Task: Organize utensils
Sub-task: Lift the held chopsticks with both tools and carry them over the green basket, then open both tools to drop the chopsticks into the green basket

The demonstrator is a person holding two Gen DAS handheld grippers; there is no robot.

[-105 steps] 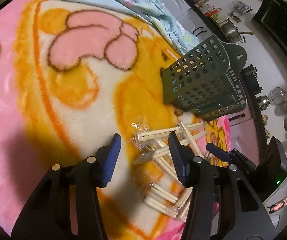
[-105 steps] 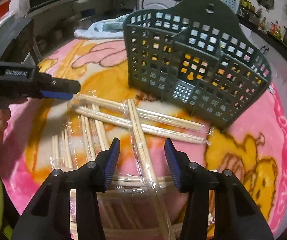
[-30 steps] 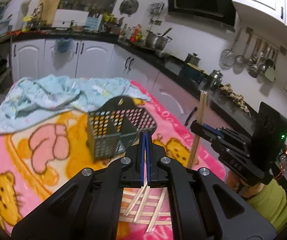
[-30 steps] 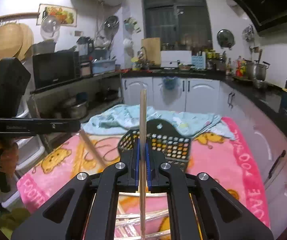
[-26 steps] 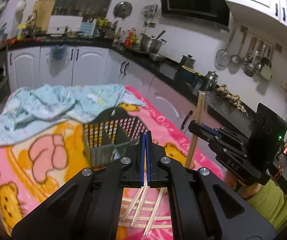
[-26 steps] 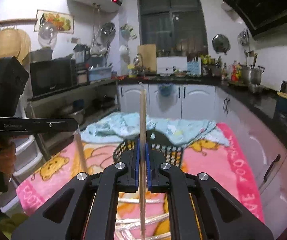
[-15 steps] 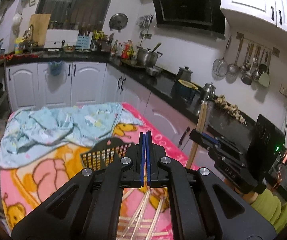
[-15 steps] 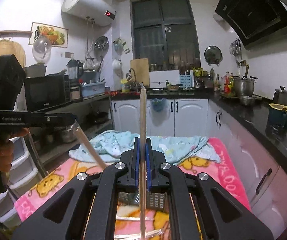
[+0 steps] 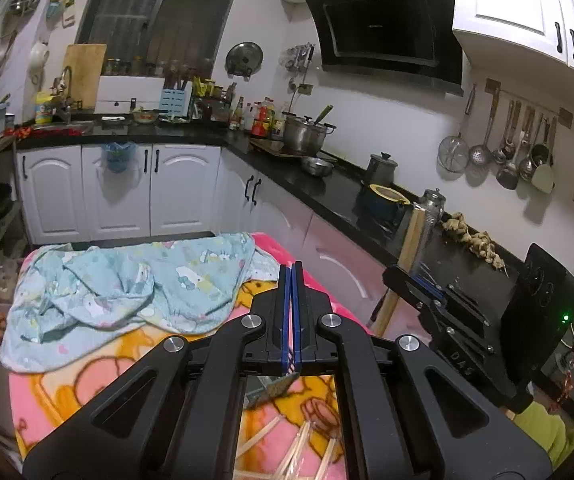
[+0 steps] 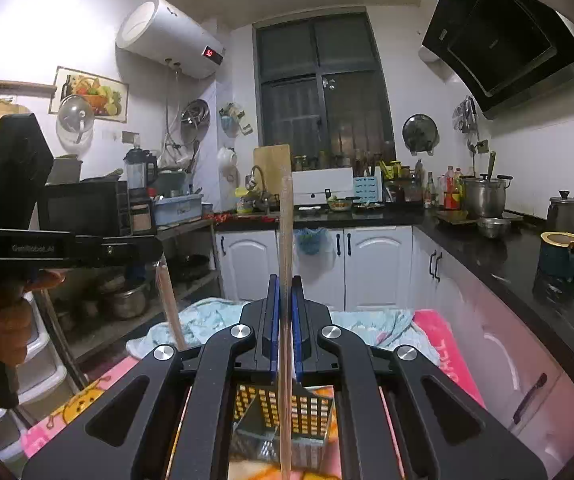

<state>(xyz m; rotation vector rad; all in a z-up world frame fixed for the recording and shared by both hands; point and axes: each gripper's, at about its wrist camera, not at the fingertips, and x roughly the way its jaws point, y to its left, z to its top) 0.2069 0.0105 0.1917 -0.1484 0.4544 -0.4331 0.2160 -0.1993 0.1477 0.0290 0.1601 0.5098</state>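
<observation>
My right gripper [image 10: 285, 280] is shut on a wrapped pair of wooden chopsticks [image 10: 285, 240] that stands upright between its blue pads. The left wrist view shows the same gripper [image 9: 393, 276] and pair [image 9: 413, 240] at the right. My left gripper [image 9: 291, 280] is shut, pads together. From the right wrist view, the left gripper [image 10: 153, 250] has another wrapped chopstick pair [image 10: 169, 304] hanging slanted from its tips. The dark green slotted basket [image 10: 315, 408] stands on the blanket below the right gripper. Several loose wrapped chopsticks [image 9: 303, 444] lie on the blanket.
A pink and orange cartoon blanket [image 9: 67, 392] covers the table, with a crumpled light blue cloth [image 9: 127, 280] at its far end. Black counters with pots [image 9: 307, 136] and white cabinets run behind and to the right. A person's hand [image 10: 3, 312] grips the left tool.
Both grippers, open over the chopsticks earlier, are now shut and have risen, each with a pair. The basket and table have dropped low in both views.
</observation>
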